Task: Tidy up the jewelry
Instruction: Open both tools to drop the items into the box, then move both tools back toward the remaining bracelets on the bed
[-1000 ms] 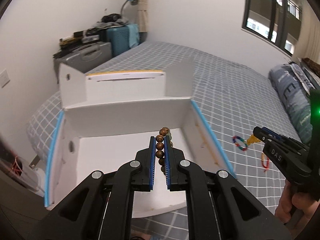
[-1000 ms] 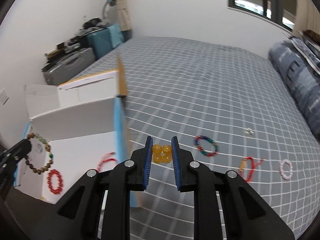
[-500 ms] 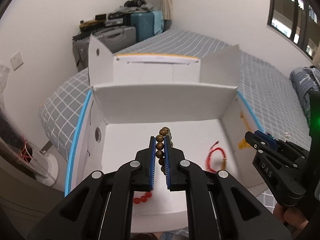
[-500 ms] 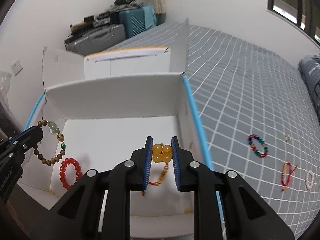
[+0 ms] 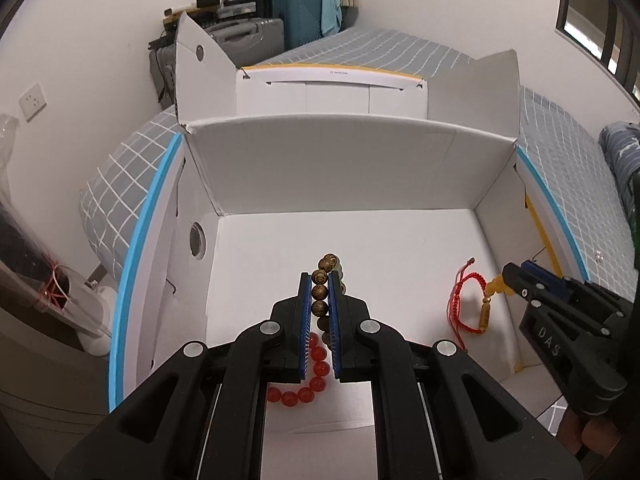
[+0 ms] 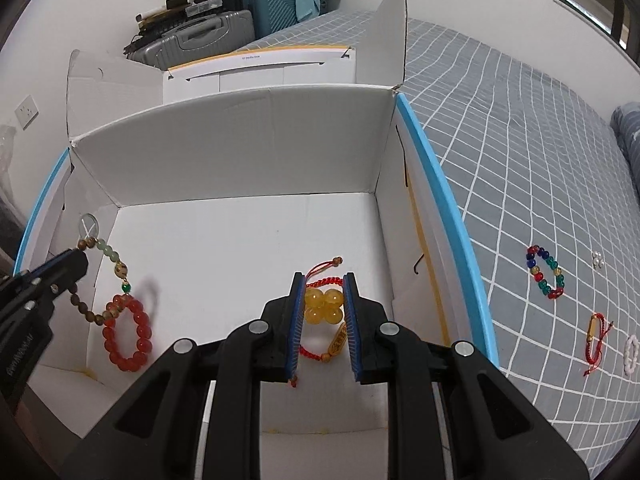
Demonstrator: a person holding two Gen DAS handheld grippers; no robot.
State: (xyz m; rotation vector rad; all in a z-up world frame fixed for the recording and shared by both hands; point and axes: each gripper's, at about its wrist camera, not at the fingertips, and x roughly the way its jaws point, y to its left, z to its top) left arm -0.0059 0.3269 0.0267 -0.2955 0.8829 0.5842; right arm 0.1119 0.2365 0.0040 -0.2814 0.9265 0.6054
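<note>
Between the left gripper's (image 5: 320, 280) narrowed jaws hangs a brown wooden bead bracelet (image 5: 321, 294) — over the white box (image 5: 344, 168); the right gripper's (image 6: 324, 300) jaws clamp yellow beads (image 6: 325, 305) — glossy, on red cord.

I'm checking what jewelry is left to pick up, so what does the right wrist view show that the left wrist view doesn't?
Only the right wrist view shows jewelry on the bed: a multicolored bead bracelet, a red cord bracelet and a white bracelet.

Only the left wrist view shows the wooden beads pinched in the left gripper up close.

Both show the white box, the red bead bracelet inside it, and both grippers over it.
</note>
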